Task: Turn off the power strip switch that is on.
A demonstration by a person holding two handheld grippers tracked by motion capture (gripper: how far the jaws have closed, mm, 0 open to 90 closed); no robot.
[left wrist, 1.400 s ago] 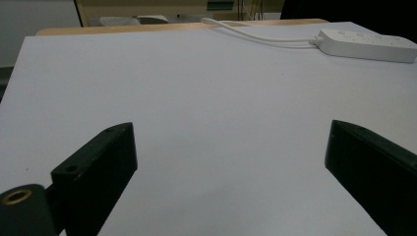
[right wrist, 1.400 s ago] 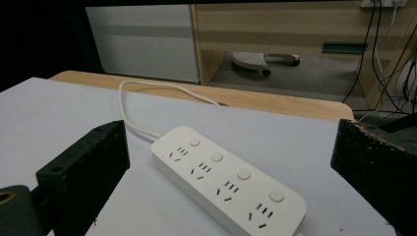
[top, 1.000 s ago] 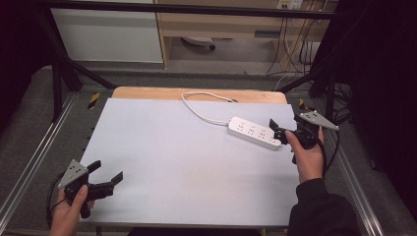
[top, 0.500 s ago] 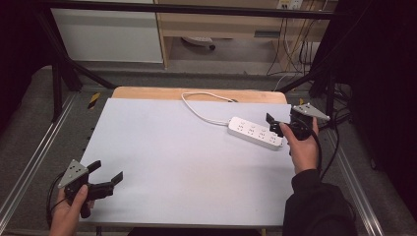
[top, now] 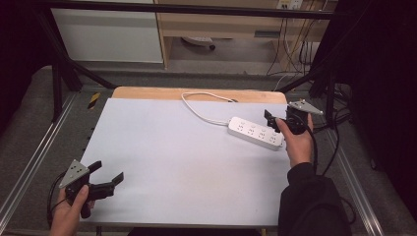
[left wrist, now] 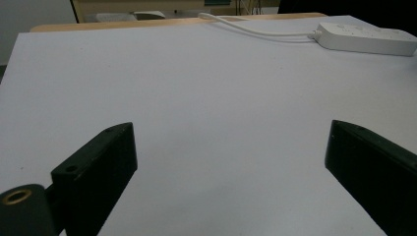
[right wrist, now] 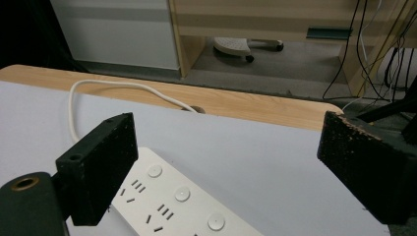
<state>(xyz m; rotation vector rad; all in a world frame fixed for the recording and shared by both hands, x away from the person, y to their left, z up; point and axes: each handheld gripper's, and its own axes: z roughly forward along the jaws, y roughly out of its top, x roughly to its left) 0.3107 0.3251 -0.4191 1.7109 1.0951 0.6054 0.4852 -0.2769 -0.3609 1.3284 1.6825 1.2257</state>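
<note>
White power strip (top: pixel 255 132) lying flat on the tabletop (top: pixel 187 162), toward the far right, angled, near end close to the right edge. White cable (top: pixel 204 105) running from its far-left end, looping over the bare wooden strip at the tabletop's far edge. Sockets and round buttons facing up, seen close in the right gripper view (right wrist: pixel 182 204).

Right tool (top: pixel 275 120) at the strip's right end, just above it; jaws spread wide, just been closing slightly, nothing pinched between them; contact with the strip not determinable.

Left tool (top: pixel 105 179) at the near left corner, well apart from the strip, jaws spread, nothing between.

Wide open surface between the two tools, centre and left unoccupied. No containers on the tabletop.
</note>
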